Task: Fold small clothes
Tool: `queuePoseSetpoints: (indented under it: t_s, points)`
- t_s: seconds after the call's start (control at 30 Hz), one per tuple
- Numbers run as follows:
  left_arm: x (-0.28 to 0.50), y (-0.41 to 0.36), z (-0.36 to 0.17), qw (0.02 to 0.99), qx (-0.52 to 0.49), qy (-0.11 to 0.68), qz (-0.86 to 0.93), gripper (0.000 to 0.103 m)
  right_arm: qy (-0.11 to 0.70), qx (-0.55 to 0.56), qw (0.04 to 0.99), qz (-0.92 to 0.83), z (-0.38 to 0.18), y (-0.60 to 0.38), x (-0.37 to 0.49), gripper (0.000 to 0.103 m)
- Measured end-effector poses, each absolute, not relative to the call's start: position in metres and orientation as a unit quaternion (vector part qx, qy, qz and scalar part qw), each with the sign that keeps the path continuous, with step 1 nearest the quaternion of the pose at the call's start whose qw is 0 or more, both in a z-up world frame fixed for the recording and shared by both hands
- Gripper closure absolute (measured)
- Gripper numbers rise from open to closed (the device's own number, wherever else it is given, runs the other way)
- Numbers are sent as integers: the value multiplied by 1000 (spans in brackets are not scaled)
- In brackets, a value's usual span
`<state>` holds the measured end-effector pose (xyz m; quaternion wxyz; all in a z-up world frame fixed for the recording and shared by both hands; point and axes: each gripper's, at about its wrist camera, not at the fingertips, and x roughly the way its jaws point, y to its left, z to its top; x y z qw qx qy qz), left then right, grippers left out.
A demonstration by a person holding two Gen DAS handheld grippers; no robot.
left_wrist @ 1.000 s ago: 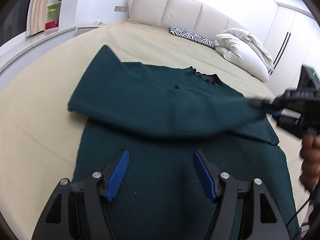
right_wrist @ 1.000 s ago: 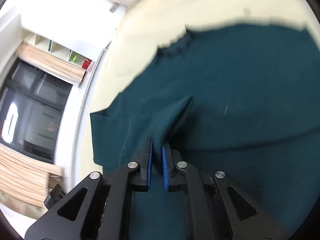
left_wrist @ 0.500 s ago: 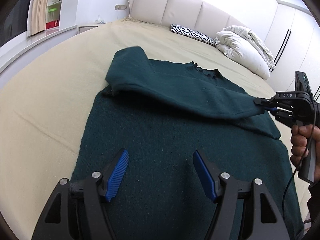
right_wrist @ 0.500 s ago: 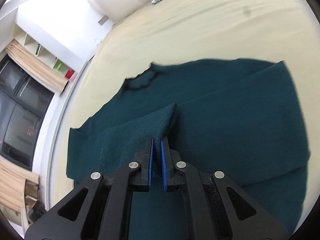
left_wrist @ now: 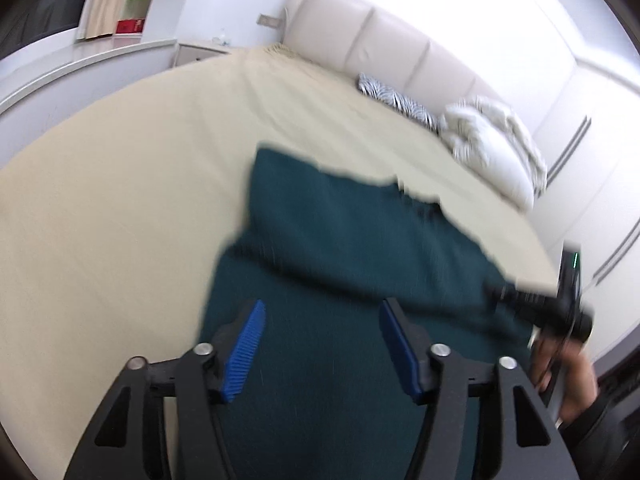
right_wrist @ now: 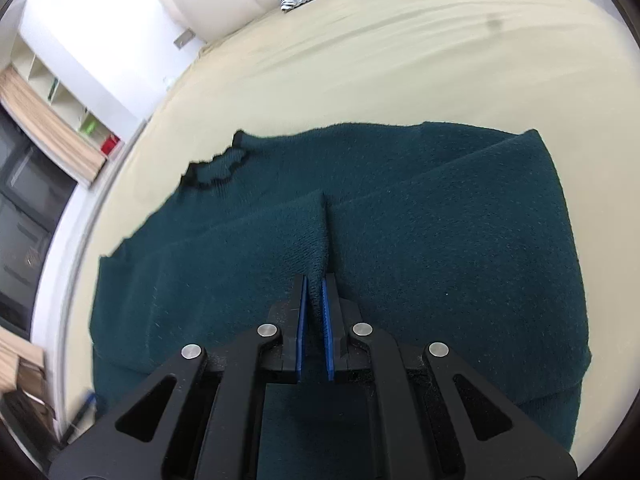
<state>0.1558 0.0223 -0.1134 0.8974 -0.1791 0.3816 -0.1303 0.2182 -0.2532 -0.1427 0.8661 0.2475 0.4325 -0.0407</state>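
Right hand-held gripper (right_wrist: 314,284) was clamped on the sleeve cuff (right_wrist: 316,240), laid across the green sweater (right_wrist: 440,240). Left hand-held gripper (left_wrist: 320,320), jaws closing yet apart and empty, hovered above its hem end.

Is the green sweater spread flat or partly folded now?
Partly folded: the sweater has one sleeve drawn across its body, cuff pinched in the right gripper.

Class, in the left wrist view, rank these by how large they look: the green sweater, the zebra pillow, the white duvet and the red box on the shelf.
1. Sweater
2. Duvet
3. Zebra pillow
4. Red box
The far things look smaller than they are.
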Motion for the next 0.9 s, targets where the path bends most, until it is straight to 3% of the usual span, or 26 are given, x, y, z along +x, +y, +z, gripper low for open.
queuePoseSetpoints:
  t_s: [0.1, 0.17, 0.37, 0.6, 0.67, 0.73, 0.8, 0.9]
  points:
    - [185, 29, -96, 901, -184, 369, -133, 54, 434, 248, 865, -38, -144, -251, 219, 96]
    - [209, 26, -95, 903, -171, 371, -132, 70, 429, 254, 866, -35, -140, -251, 216, 96]
    - [272, 19, -147, 860, -164, 465, -129, 100, 433, 264, 861, -35, -143, -254, 214, 96]
    - [274, 35, -149, 858, -171, 460, -149, 97, 435, 285, 854, -24, -151, -261, 207, 94]
    - [266, 44, -132, 870, -170, 441, -141, 79, 440, 281, 852, -37, -145, -262, 201, 88]
    - [262, 48, -117, 878, -178, 422, -141, 76, 427, 283, 858, -40, -133, -262, 191, 87]
    - [270, 42, -106, 879, -174, 417, -151, 75, 407, 280, 869, -30, -118, -258, 185, 79]
    - [289, 21, -103, 880, -143, 425, -156, 75, 382, 287, 878, 7, -101, -246, 191, 53]
